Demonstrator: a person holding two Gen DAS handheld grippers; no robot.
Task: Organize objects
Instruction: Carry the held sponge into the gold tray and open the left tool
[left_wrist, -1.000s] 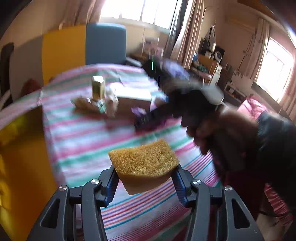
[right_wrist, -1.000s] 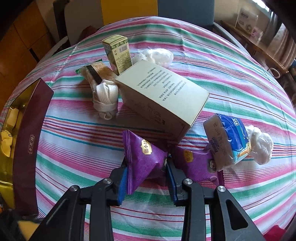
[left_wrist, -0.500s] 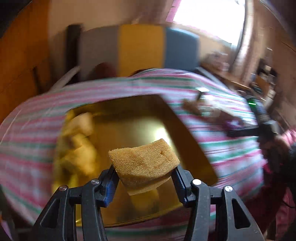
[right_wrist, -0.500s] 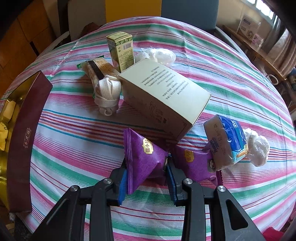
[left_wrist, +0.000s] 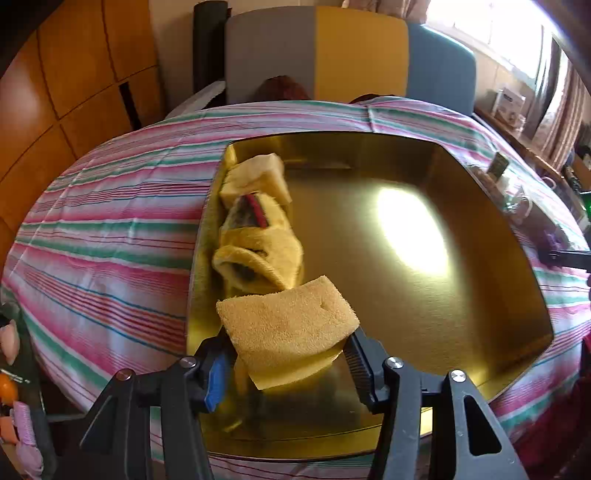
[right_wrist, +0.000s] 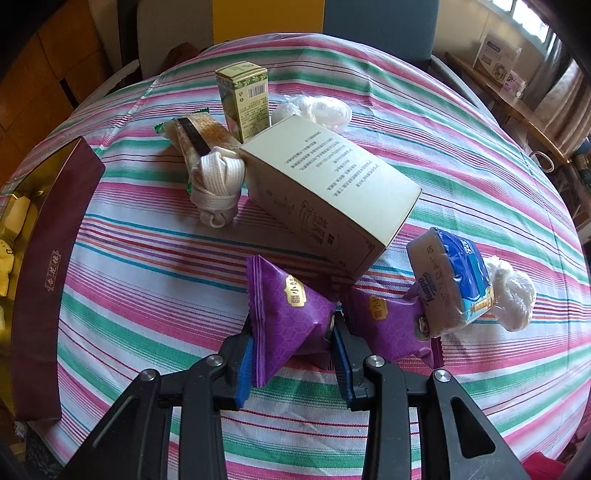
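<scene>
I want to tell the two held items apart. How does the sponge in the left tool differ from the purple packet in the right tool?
The sponge is yellow and porous; the purple packet is glossy printed wrapping. The sponge is a flat slab; the packet is puffed and pointed. The sponge hangs over the gold tray; the packet is over the striped cloth. Both are clamped: left tool, right tool.

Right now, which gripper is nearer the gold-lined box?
Left. The left gripper holds a yellow sponge over the gold-lined box; the right gripper grips a purple packet across the table.
</scene>
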